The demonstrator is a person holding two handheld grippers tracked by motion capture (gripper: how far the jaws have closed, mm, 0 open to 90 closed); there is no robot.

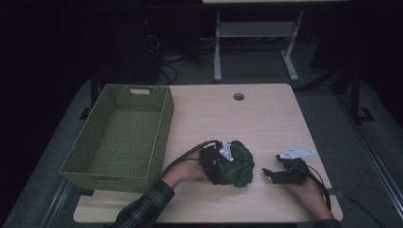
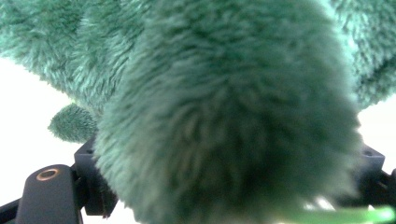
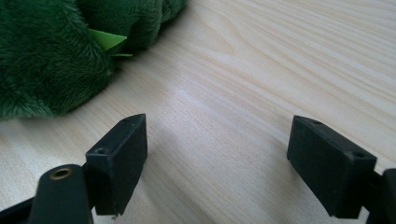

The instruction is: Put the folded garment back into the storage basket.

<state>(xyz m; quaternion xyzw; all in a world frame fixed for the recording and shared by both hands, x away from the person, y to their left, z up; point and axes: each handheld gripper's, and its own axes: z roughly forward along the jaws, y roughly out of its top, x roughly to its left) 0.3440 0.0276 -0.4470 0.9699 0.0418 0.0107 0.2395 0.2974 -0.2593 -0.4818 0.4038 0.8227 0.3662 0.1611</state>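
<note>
Between the jaws of the left gripper (image 2: pixel 229 186) sits a bulge of the green plush toy (image 2: pixel 224 116), its fur pressing out past both black pads, so the jaws are clamped on it. In the high view that left gripper (image 1: pixel 223 166) lies low at the toy (image 1: pixel 240 164), with the toy bunched just ahead of it on the table (image 1: pixel 266 114). A small bright green tag (image 3: pixel 108 39) sticks out of the fur in the right gripper view. The right gripper (image 3: pixel 217 163) stands wide, with bare wood between its two pads and nothing touching them; its jaws point toward the toy, which lies ahead and to the left of them, near but apart. In the high view the right gripper (image 1: pixel 267 174) rests low on the table beside the toy, a short gap between them. Well off beyond the left gripper, at the table's left edge, stands a green woven basket (image 1: pixel 164 124). A round hole (image 1: pixel 238 96) marks the far part of the table.
</note>
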